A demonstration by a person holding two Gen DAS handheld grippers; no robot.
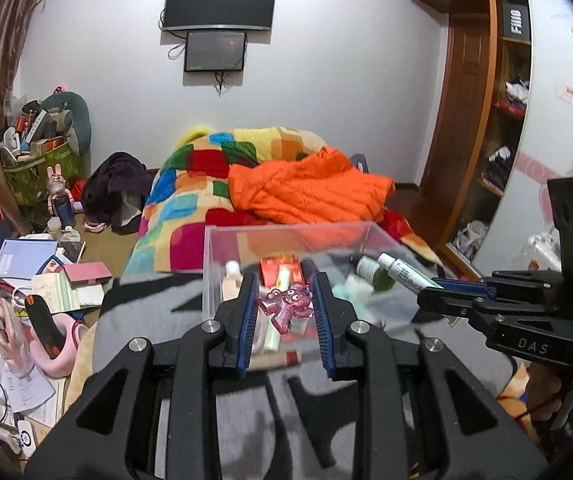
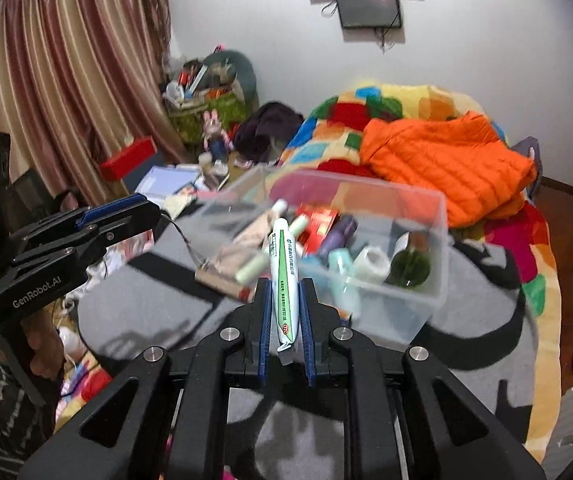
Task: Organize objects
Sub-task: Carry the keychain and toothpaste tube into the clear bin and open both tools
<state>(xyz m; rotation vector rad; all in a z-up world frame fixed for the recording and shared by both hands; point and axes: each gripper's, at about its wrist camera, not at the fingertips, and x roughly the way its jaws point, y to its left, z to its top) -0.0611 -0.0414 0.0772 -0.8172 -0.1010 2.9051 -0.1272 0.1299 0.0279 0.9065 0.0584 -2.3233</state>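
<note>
A clear plastic bin (image 1: 210, 268) stands on the grey-and-black blanket, holding tubes, bottles and a red box; it also shows in the right wrist view (image 2: 438, 240). My left gripper (image 1: 285, 298) is wide apart at the bin's near rim, and a pink glittery clip (image 1: 286, 306) sits between its fingers without clear contact. My right gripper (image 2: 285, 292) is shut on a white-and-green tube (image 2: 284, 276), held just before the bin. The tube shows in the left wrist view (image 1: 404, 274) too, over the bin's right side.
A colourful quilt (image 1: 190, 184) and an orange jacket (image 1: 306, 188) lie behind the bin. The floor at left is littered with books and boxes (image 1: 46, 272). A wardrobe (image 1: 498, 120) stands at right. Curtains (image 2: 46, 80) hang at left.
</note>
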